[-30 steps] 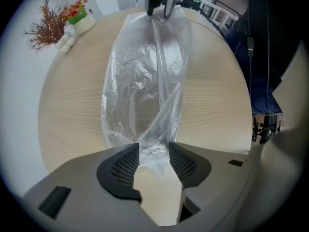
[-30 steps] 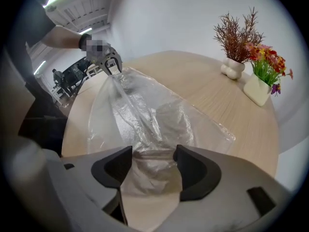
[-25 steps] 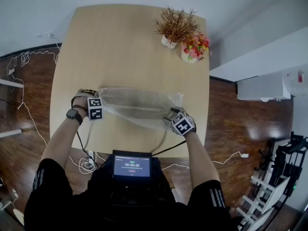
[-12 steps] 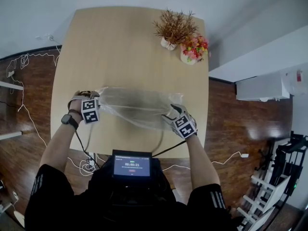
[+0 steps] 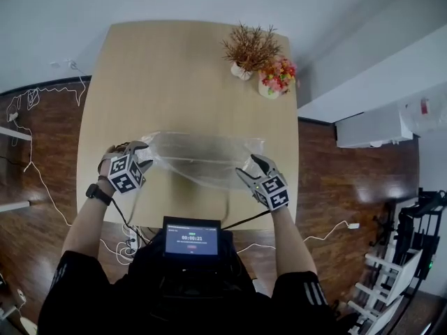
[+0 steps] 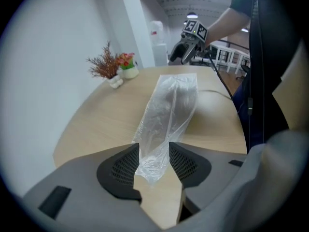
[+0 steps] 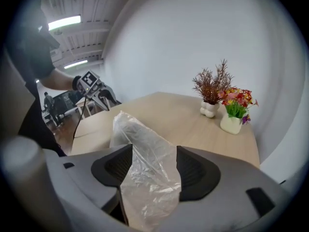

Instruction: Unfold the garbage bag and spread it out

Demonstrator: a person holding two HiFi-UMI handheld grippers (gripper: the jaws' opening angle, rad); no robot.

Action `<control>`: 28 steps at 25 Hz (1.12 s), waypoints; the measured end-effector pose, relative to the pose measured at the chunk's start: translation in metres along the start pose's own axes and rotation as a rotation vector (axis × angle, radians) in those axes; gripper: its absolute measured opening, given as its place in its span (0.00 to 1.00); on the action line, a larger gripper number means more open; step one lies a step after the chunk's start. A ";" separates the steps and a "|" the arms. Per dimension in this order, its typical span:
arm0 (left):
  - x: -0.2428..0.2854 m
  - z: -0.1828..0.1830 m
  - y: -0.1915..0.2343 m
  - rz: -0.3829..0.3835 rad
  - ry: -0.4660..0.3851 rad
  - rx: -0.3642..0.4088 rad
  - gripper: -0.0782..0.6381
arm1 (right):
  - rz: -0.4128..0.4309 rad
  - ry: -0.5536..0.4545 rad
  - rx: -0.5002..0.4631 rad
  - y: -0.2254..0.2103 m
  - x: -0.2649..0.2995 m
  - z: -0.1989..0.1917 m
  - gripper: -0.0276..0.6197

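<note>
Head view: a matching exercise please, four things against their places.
1 clear plastic garbage bag
2 dried brown plant, white pot
3 colourful flowers, white vase
4 small lit screen

A nearest the right edge of the wooden table
B at the person's chest
C held between left tool and right tool
D just left of the other pot

1-C, 2-D, 3-A, 4-B

The left gripper [image 5: 142, 156] and right gripper [image 5: 249, 167] have drawn slightly back toward the person, the left one tilting outward.
</note>
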State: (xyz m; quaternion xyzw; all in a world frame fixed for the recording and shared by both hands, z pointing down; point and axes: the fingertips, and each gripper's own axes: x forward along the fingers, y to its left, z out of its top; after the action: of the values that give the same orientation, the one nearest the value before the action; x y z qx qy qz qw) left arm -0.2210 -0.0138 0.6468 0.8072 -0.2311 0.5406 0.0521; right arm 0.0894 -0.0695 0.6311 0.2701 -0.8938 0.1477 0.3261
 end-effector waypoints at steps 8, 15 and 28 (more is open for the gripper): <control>-0.024 0.002 -0.027 -0.011 -0.108 -0.090 0.39 | -0.070 -0.194 0.150 0.029 -0.057 0.039 0.52; -0.048 0.014 -0.050 0.024 -0.184 -0.111 0.39 | -0.124 -0.314 0.177 0.049 -0.108 0.058 0.46; -0.096 0.064 -0.127 0.125 -0.350 -0.233 0.39 | -0.058 -0.470 0.158 0.099 -0.174 0.053 0.45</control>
State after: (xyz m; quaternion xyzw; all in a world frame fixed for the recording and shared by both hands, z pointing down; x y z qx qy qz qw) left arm -0.1413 0.1080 0.5553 0.8615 -0.3470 0.3639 0.0705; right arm 0.1172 0.0543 0.4671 0.3473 -0.9226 0.1410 0.0911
